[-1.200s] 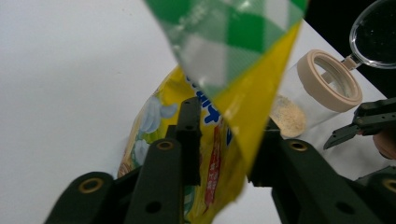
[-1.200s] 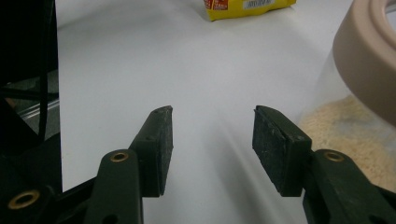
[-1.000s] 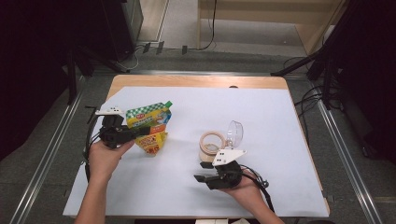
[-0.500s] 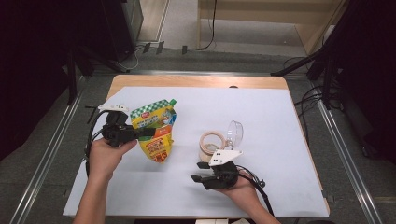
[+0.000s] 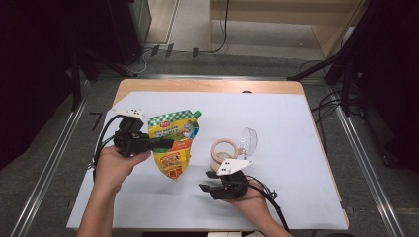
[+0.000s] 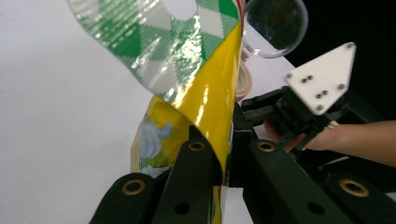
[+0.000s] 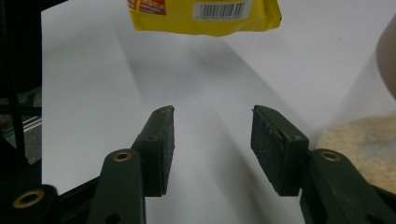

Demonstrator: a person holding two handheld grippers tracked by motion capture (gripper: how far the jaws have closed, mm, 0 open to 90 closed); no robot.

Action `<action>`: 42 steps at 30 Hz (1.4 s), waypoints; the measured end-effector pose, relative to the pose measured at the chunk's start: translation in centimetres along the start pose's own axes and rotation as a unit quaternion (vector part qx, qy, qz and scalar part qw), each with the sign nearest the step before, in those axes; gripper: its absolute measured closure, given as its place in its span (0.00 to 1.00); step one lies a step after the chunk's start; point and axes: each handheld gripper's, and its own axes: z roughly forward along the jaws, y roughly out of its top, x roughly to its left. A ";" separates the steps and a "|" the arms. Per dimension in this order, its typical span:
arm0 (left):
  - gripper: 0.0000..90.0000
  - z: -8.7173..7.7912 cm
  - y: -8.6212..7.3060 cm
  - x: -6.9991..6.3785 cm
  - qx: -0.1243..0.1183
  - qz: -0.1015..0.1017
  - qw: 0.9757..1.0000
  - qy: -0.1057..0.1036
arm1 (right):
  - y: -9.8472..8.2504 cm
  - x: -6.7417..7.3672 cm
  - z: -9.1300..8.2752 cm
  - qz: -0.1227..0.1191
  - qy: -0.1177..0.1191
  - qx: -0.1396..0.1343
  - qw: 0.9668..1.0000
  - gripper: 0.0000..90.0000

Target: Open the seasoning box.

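Left gripper [image 5: 165, 144]: I have its jaws clamped tight on the pouch's side edge, about mid-height; in the left gripper view the foil runs straight down between the two black jaws.
Pouch [image 5: 174, 140]: yellow refill pouch with a green-and-white checked top and a corner spout. I see it hanging off the left gripper, top toward the far side of the table, bottom toward me. Its lower end looks clear of the sheet; in the right gripper view the barcode end [image 7: 205, 16] hangs above its own shadow.
Pouch contents: sealed and opaque, so I cannot tell what is inside or how full it is.
Right gripper [image 5: 210, 180]: about half open, nothing between the pads [image 7: 161, 144], only bare white sheet. Its jaws have just been closing a little. It sits low near my edge, pointing left toward the pouch.
Tape roll [image 5: 225, 152]: flat on the sheet, just beyond the right gripper.
Clear cup [image 5: 248, 140]: transparent plastic, on its side, beside the tape roll on its right; I see nothing in it.
Table [image 5: 296, 118]: wooden top covered by a white sheet.
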 end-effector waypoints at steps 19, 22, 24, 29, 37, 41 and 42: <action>1.00 2.1 1.4 -4.3 0.048 0.043 0.996 -0.064 | -0.1 0.4 1.1 -0.003 -0.061 -0.003 0.998 0.97; 1.00 2.3 1.4 -4.6 0.055 0.038 0.995 -0.078 | -0.2 0.3 1.3 0.003 -0.062 -0.010 0.998 0.91; 1.00 2.4 1.5 -4.6 0.059 0.036 0.994 -0.089 | -0.2 0.3 1.4 -0.010 -0.059 -0.019 0.998 0.86; 1.00 2.6 1.4 -4.3 0.063 0.015 0.993 -0.099 | -0.1 1.4 1.5 -0.072 -0.044 -0.040 0.996 0.78; 0.98 2.9 1.5 -4.2 0.039 0.004 0.996 -0.083 | 0.1 2.9 1.6 -0.099 -0.024 -0.033 0.994 0.82; 0.95 3.3 1.5 -4.3 0.036 0.010 0.997 -0.063 | 0.3 3.2 1.6 -0.089 -0.020 -0.029 0.995 0.83; 0.95 3.4 1.5 -4.3 0.035 0.011 0.998 -0.058 | 0.3 3.2 1.6 -0.084 -0.020 -0.026 0.996 0.83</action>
